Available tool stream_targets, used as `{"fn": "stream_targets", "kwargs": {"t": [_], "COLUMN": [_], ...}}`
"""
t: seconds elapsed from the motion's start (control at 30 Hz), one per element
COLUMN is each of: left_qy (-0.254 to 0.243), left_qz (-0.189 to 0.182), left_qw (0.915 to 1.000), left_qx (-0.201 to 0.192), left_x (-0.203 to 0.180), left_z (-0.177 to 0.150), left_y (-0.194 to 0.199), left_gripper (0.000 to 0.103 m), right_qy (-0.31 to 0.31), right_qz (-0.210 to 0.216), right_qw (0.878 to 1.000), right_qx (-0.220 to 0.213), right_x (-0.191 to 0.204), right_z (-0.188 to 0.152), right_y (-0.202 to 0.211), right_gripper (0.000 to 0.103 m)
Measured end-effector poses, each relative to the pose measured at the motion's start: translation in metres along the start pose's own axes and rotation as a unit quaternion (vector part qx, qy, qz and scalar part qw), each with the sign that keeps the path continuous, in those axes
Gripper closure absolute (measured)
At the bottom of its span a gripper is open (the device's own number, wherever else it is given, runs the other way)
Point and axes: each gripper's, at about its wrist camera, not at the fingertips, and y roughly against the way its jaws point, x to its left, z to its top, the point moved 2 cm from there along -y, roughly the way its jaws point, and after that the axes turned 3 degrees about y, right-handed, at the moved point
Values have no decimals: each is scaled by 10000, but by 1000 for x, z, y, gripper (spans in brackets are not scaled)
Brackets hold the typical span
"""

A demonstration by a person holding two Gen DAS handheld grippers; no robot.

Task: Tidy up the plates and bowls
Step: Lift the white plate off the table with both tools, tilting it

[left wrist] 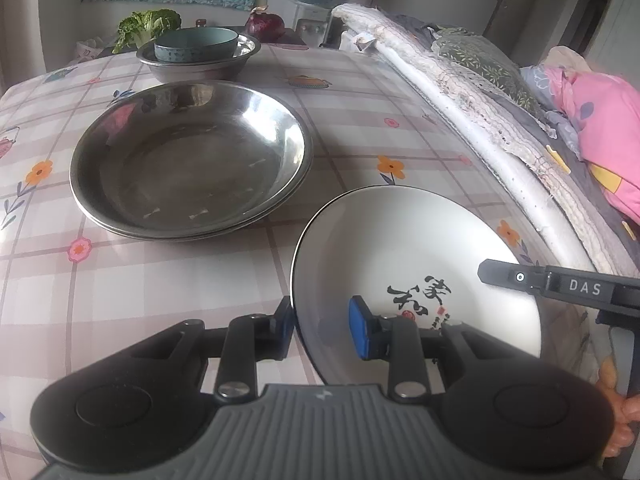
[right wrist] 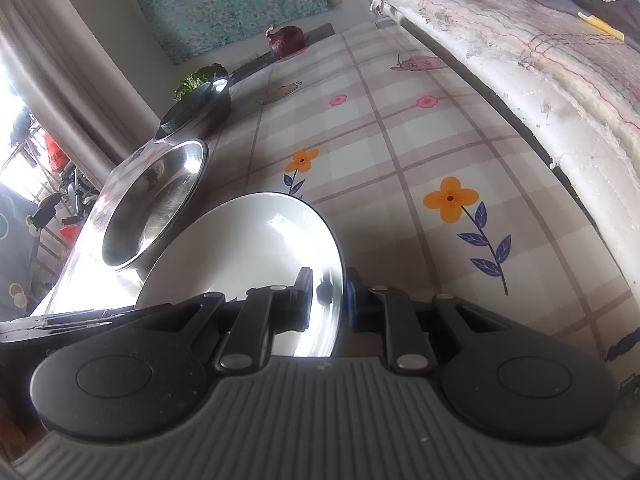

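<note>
Both grippers are on the same white plate point(left wrist: 416, 264) right now. The left gripper point(left wrist: 320, 330) straddles its near-left rim, one black finger outside the edge and the blue pad point(left wrist: 360, 330) inside on the glaze next to the black brush lettering; the gap is narrow but I can't tell if the pads really pinch the rim. The right gripper point(right wrist: 326, 300) is clamped nearly closed over the opposite rim, one finger either side of the thin edge, and from the left camera you see its black arm marked DAS reaching in over the plate's right side.

The plate sits low over the checked flowery tablecloth point(left wrist: 360, 92), near the table's front right corner; whether it rests on the cloth or is lifted I can't say. Just beside it on the left is a stack of steel plates point(left wrist: 190, 160), their rims close but not touching the white one. Further back a steel basin point(left wrist: 200, 66) holds a teal bowl point(left wrist: 196, 42), with some greens point(left wrist: 146, 26) and a red onion point(left wrist: 265, 24) at the far edge.

Open cloth lies left of the left gripper and in the strip between the stack and the padded bed edge point(left wrist: 460, 92) running down the right side
</note>
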Motion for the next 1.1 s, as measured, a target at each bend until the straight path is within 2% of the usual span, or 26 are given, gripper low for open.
{"fn": "stream_targets", "kwargs": {"t": [1.1], "left_qy": [-42], "left_qz": [173], "left_qw": [9998], "left_qx": [52], "left_x": [-3], "left_z": [3], "left_y": [-3], "left_gripper": [72], "right_qy": [-2], "right_qz": [79], "right_qw": [10000], "right_qx": [0], "right_x": [-1], "right_z": [1], "right_y": [-6], "right_gripper": [87]}}
